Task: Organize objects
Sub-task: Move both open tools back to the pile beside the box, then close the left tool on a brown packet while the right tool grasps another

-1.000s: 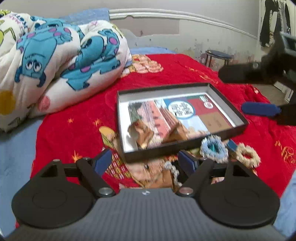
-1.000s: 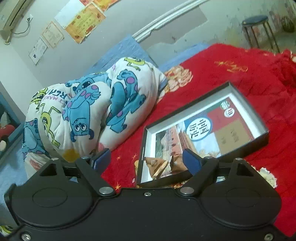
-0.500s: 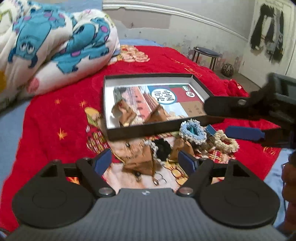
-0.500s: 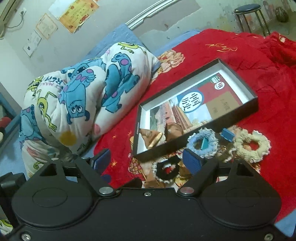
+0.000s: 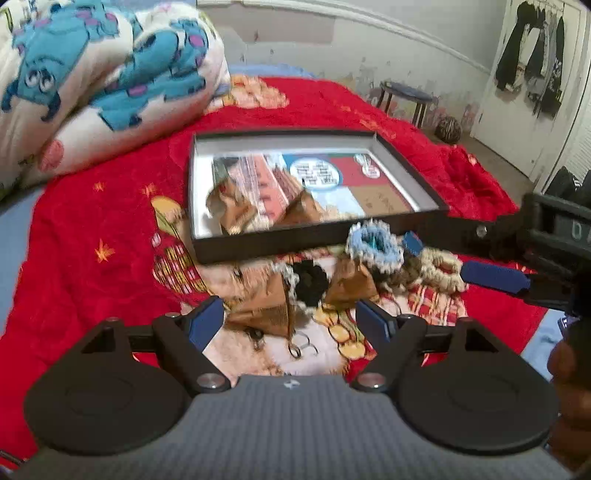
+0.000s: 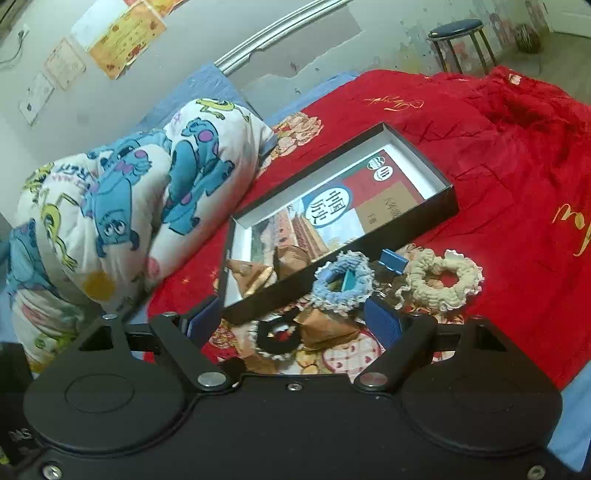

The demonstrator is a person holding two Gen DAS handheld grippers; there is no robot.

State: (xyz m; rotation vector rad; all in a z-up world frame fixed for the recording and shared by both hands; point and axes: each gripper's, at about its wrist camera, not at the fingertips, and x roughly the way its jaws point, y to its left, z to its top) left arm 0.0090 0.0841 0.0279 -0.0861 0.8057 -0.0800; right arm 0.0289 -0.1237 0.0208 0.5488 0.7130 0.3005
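Observation:
A shallow black box (image 5: 295, 242) lies on the red blanket, with a printed card and two brown paper packets (image 6: 255, 275) inside. Before its front wall lie a blue scrunchie (image 5: 375, 243), a black scrunchie (image 5: 312, 282), a cream scrunchie (image 5: 439, 267), a small blue clip (image 6: 393, 258) and more brown packets (image 5: 266, 310). My left gripper (image 5: 290, 321) hangs open just above and short of this pile, holding nothing. My right gripper (image 6: 293, 321) is also open and empty. In the left wrist view, one of its blue pads (image 5: 495, 277) reaches in beside the cream scrunchie (image 6: 441, 280).
A rolled cartoon-print quilt (image 5: 92, 74) fills the bed's far left. A round stool (image 6: 458, 27) and a woven ball (image 5: 448, 127) stand on the floor past the bed. Clothes (image 5: 532, 55) hang on the right wall. A hand (image 5: 569, 369) shows at the right edge.
Both grippers dipped and came nearer the bed, bringing the pile of scrunchies and packets into view. The right gripper sank from above the box to beside the cream scrunchie. Both stayed open.

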